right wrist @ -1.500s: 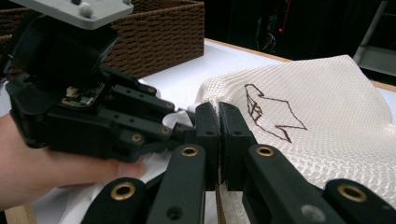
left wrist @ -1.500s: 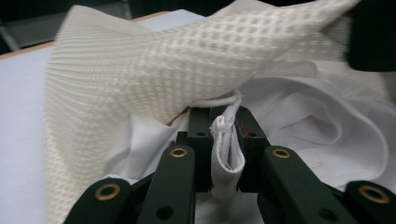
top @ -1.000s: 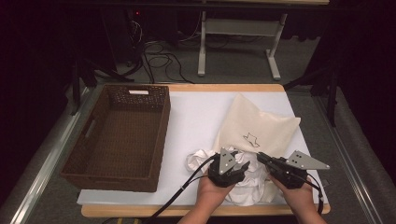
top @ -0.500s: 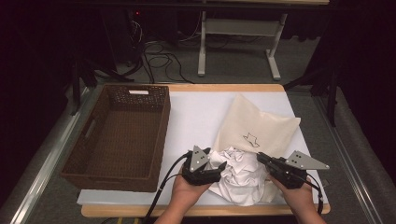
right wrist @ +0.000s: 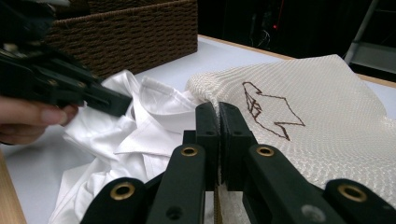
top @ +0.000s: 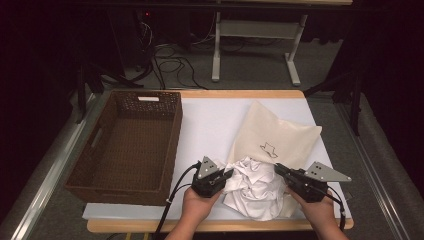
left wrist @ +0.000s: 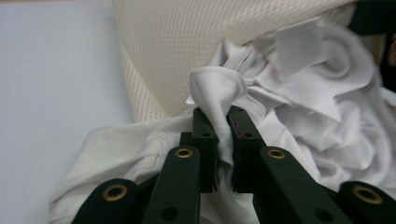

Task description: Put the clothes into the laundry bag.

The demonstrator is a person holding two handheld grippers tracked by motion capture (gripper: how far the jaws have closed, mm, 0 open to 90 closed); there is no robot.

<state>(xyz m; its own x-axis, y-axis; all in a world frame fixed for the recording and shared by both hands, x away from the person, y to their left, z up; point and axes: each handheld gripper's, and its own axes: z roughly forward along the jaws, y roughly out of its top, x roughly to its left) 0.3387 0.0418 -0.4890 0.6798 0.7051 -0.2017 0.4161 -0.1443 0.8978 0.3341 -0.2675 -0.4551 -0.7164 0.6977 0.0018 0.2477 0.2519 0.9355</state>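
A crumpled white shirt [top: 252,187] lies at the table's front, partly under the near edge of a cream mesh bag [top: 280,137] with a dark stitched emblem. My left gripper [top: 228,174] is at the shirt's left side, shut on a fold of it; the left gripper view has the white cloth [left wrist: 317,93] pinched between the jaws of my left gripper [left wrist: 223,114], with the bag [left wrist: 210,32] behind. My right gripper [top: 278,169] is shut on the bag's near edge; the right gripper view shows my right gripper [right wrist: 218,109] clamping the mesh [right wrist: 317,93] above the shirt [right wrist: 140,121].
A brown wicker basket [top: 85,165] stands open on the left of the white table mat [top: 210,120]. The table's wooden front edge [top: 125,226] runs just below the person's hands. Dark floor, cables and a desk frame lie beyond the table.
My left gripper has moved left with the shirt fold, drawing more white cloth out from the bag. The right gripper has stayed where it was, still shut on the bag.
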